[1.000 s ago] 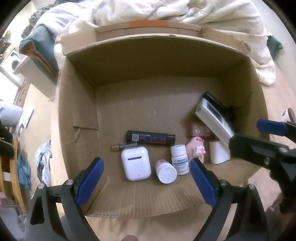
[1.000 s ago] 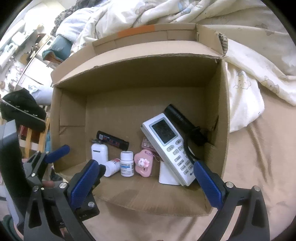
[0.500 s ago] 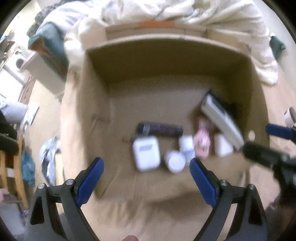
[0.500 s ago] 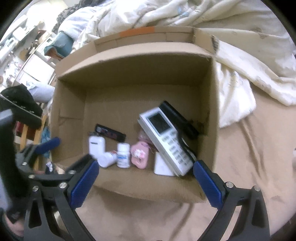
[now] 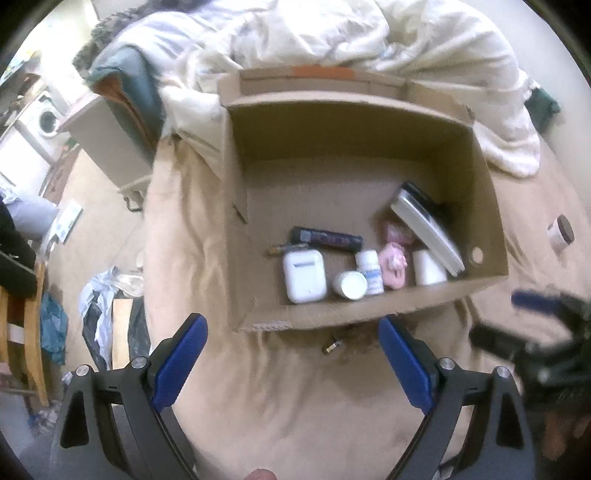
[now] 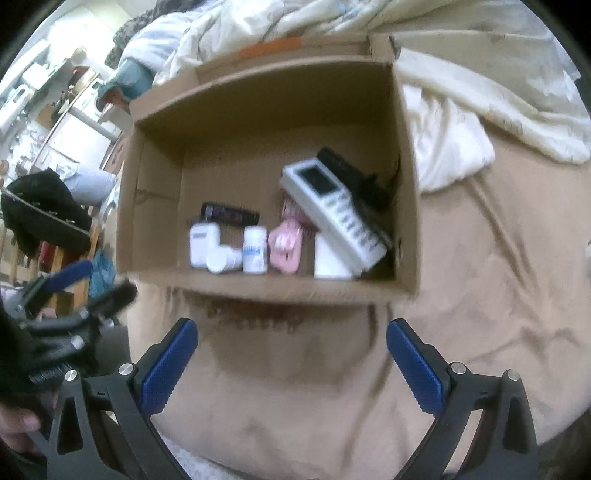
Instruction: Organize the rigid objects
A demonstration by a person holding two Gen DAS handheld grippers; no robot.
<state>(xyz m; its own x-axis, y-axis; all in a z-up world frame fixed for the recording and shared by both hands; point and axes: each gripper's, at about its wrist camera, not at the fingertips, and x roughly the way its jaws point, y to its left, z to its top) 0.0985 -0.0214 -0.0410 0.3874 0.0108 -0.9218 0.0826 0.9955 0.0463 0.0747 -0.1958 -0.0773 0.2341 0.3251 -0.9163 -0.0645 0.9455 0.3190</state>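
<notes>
An open cardboard box [image 5: 236, 221] [image 6: 408, 184] lies on a tan bedsheet. Along its near wall sit a white earbud case [image 5: 304, 275] [image 6: 203, 243], two white pill bottles [image 5: 350, 284] [image 6: 255, 249], a pink charm [image 5: 393, 262] [image 6: 283, 248], a white block [image 5: 428, 267], a grey-white remote [image 5: 428, 229] [image 6: 332, 210] leaning on a black device [image 6: 351, 173], and a black bar [image 5: 327, 237] [image 6: 229, 214]. My left gripper [image 5: 291, 360] is open and empty, short of the box. My right gripper [image 6: 291, 363] is open and empty, also short of the box.
A small metal piece [image 5: 332, 346] lies on the sheet just outside the box's near wall. A crumpled white duvet [image 5: 332, 33] lies behind the box. A small round jar [image 5: 560, 233] sits on the sheet to the right. A wooden chair [image 5: 22, 325] stands at the left, off the bed.
Both grippers have drawn back from over the box, so the box now looks smaller and farther. Both stay open and empty. The objects in the box have not moved.
</notes>
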